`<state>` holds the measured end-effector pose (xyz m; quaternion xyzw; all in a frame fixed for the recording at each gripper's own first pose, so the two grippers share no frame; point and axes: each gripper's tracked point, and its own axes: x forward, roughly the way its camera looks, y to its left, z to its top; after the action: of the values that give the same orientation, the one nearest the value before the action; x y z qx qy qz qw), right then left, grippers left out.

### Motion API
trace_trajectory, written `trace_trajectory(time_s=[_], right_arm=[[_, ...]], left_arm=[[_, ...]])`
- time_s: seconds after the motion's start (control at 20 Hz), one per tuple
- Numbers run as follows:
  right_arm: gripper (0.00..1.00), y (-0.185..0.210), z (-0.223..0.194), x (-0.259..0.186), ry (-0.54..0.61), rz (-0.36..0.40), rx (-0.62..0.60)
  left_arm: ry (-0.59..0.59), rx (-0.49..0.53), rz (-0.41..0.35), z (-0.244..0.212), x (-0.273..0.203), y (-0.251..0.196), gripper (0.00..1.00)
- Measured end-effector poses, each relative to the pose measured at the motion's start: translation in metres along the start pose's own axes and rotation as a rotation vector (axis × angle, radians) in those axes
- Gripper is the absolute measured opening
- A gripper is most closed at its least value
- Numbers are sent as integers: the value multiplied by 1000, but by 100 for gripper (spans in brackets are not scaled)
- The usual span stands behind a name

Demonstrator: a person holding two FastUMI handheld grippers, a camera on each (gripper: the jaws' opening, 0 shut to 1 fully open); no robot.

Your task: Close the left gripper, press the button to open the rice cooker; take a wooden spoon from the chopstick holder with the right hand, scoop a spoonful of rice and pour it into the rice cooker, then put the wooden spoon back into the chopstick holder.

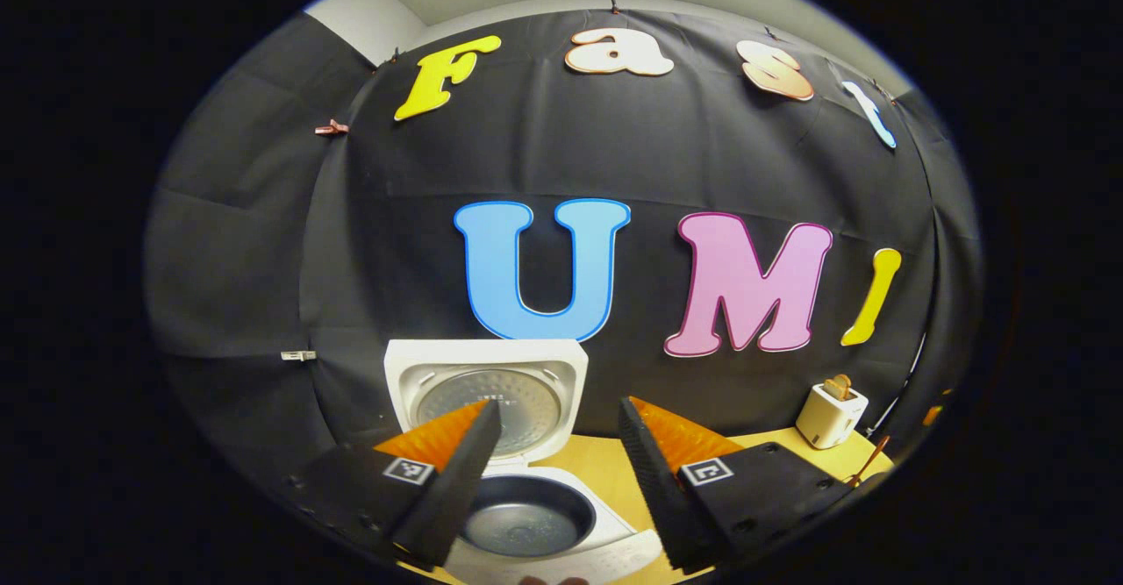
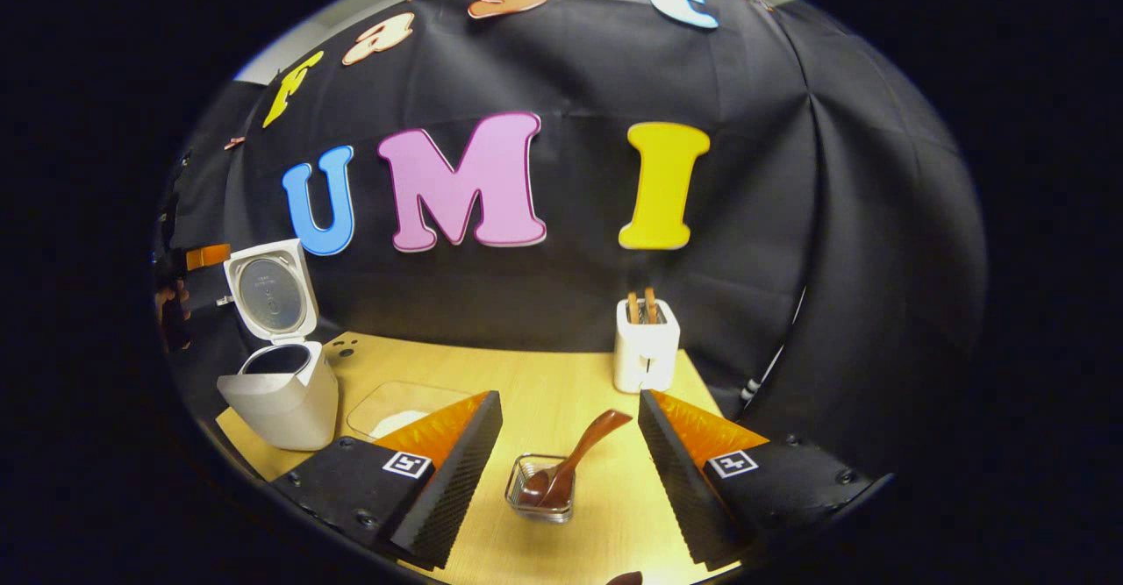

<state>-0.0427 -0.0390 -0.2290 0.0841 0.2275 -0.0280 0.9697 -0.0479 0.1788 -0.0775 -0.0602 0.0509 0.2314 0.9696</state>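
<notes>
**Rice cooker open; both grippers empty above the table**

- Left gripper (image 1: 561,471): fingers spread apart, nothing between them. It hangs over the rice cooker, looking down and forward at it.
- Rice cooker (image 1: 526,515): white body, lid (image 1: 487,388) raised upright at the back, its round metal inner plate facing the camera. The dark inner pot (image 1: 526,515) sits exposed below, between the finger pads in the left gripper view. In the right gripper view the same cooker (image 2: 281,396) stands at the far left of the table, lid (image 2: 268,291) tilted up.
- Right gripper (image 2: 570,471): fingers spread wide, holding nothing, above the near part of the table.
- Wooden spoon (image 2: 575,462): lies with its bowl inside a small clear glass dish (image 2: 540,488), handle slanting up and to the right over the rim. Dish and spoon sit between the right gripper's fingers in the picture, untouched by either.
- Chopstick holder (image 2: 645,353): white, upright, near the back edge of the table, with two wooden handles (image 2: 640,304) standing out of its top. In the left gripper view it appears at far right (image 1: 832,414).
- Clear shallow tray (image 2: 404,405): lies flat between cooker and spoon dish, with something white in it; partly hidden by a finger.
- Table (image 2: 544,383): light wood.
- Other gripper and a hand (image 2: 180,291): at the far left edge of the right gripper view, beside the cooker lid.
</notes>
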Motion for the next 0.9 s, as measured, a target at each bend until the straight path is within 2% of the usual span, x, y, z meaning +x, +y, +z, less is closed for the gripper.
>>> trace_trajectory(time_s=[0.05, 0.2, 0.3, 0.6, 0.65, 0.7, 0.75, 0.9], right_arm=[[98, 0, -14, 7, 31, 11, 31], [93, 0, -46, 31, 110, 41, 144], [82, -1, -62, 47, 151, 47, 181], [82, -7, -106, 88, 270, 47, 192], [78, -7, -112, 92, 291, 44, 192], [87, -5, -120, 97, 307, 46, 192], [71, -4, -123, 102, 316, 48, 192], [71, -1, -126, 116, 318, 52, 213]], left_arm=[[6, 0, -4, -2, -3, -3, 93], [25, 24, -9, -6, -12, -5, 94], [39, 24, -5, -10, -18, -4, 93], [70, 34, 48, -18, -36, 12, 93], [76, 37, 58, -20, -38, 15, 93], [83, 36, 67, -23, -40, 18, 93], [91, 32, 75, -25, -40, 20, 93], [104, 31, 91, -30, -39, 24, 93]])
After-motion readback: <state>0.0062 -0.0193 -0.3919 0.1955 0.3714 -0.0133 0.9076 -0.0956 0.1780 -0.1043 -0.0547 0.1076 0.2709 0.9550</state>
